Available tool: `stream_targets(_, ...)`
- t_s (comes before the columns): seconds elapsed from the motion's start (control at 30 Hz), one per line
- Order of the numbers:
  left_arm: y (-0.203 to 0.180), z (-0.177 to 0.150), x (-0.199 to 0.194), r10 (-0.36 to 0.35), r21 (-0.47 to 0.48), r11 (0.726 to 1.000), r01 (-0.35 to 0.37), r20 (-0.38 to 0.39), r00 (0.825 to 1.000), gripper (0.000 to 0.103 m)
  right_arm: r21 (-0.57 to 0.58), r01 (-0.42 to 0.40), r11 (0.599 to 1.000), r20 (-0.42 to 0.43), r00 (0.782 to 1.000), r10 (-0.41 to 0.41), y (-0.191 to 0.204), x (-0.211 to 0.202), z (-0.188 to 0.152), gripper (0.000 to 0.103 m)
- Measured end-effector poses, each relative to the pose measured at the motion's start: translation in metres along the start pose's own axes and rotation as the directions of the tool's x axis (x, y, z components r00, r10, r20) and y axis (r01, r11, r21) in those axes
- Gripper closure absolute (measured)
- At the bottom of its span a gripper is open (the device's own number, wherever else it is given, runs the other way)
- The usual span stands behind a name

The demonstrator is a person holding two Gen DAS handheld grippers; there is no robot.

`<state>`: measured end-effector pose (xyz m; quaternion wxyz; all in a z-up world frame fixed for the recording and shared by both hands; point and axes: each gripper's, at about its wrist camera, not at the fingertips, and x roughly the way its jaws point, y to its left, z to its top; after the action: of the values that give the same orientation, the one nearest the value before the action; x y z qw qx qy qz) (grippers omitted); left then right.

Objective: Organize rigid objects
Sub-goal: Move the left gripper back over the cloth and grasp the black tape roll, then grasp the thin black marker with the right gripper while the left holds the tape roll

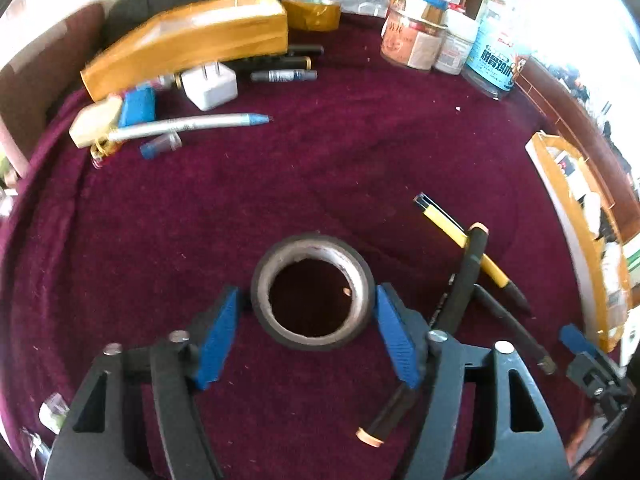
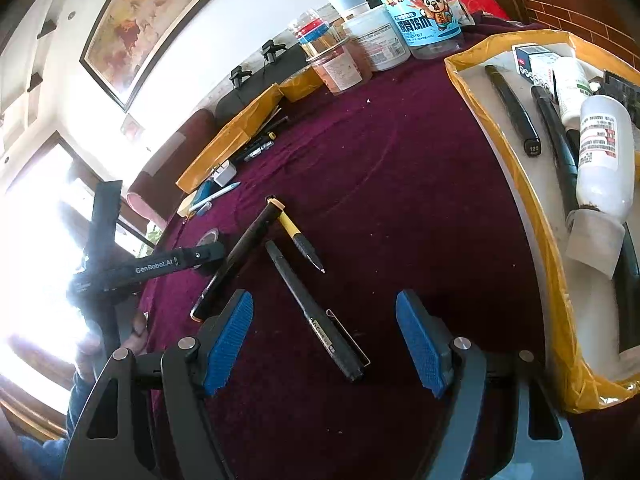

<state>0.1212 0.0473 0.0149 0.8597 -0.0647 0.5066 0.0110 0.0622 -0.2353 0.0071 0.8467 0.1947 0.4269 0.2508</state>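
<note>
Tape roll (image 1: 313, 293) sits flat on the cloth (image 1: 320, 152), squarely between the left tongs (image 1: 308, 330); jaws half open, the blue pads flanking its rim, contact not clear, so nothing yet gripped; this looks like the grasp step; next comes a squeeze and lift; right tongs (image 2: 325, 340) gape wide and empty over a black pen (image 2: 316, 318), tray (image 2: 556, 280) just to their right.

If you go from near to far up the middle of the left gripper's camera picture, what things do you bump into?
Black tape roll between the jaws → silver pen with blue tip → white plug adapter → long yellow-taped box → brown tape roll at the back.
</note>
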Motion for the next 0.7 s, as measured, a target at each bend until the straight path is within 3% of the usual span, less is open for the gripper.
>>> stream_targets(0.13,0.001,-0.004,-0.002,0.013,0.005,1.000,-0.013,0.022,1.000,0.045,-0.032,0.037,0.999,-0.010,0.999,-0.038,0.006,0.003,0.000,0.033)
stream_targets(0.2,0.001,-0.005,-0.003,0.014,0.004,1.000,-0.014,0.023,1.000,0.045,-0.095,0.100,0.990,-0.026,0.994,-0.102,0.017,0.009,0.000,0.033)
stream_targets(0.37,0.002,-0.007,-0.003,0.009,0.009,1.000,-0.009,0.027,1.000,0.045,-0.289,0.215,0.933,-0.080,0.966,-0.247,0.051,0.035,-0.001,0.036)
stream_targets(0.4,0.002,-0.008,-0.003,0.010,0.011,1.000,-0.011,0.027,1.000,0.045,-0.327,0.226,0.918,-0.084,0.960,-0.266,0.057,0.040,-0.001,0.048)
stream_targets(0.43,0.002,-0.008,-0.003,0.011,0.012,1.000,-0.012,0.027,1.000,0.045,-0.375,0.248,0.893,-0.080,0.951,-0.298,0.064,0.045,-0.003,0.067)
stream_targets(0.47,0.001,-0.008,-0.003,0.011,0.012,1.000,-0.011,0.027,1.000,0.045,-0.425,0.289,0.858,-0.065,0.935,-0.348,0.073,0.052,-0.005,0.073)
stream_targets(0.53,0.002,-0.008,-0.003,0.008,0.013,1.000,-0.008,0.028,1.000,0.045,-0.455,0.285,0.844,-0.068,0.934,-0.352,0.081,0.056,-0.009,0.090)
stream_targets(0.67,0.001,-0.009,-0.004,0.012,0.018,1.000,-0.013,0.034,0.999,0.045,-0.506,0.317,0.802,-0.045,0.919,-0.391,0.093,0.057,-0.021,0.094)
stream_targets(0.7,0.001,-0.009,-0.004,0.011,0.016,1.000,-0.011,0.034,0.999,0.045,-0.498,0.313,0.808,-0.044,0.922,-0.384,0.093,0.055,-0.023,0.094)
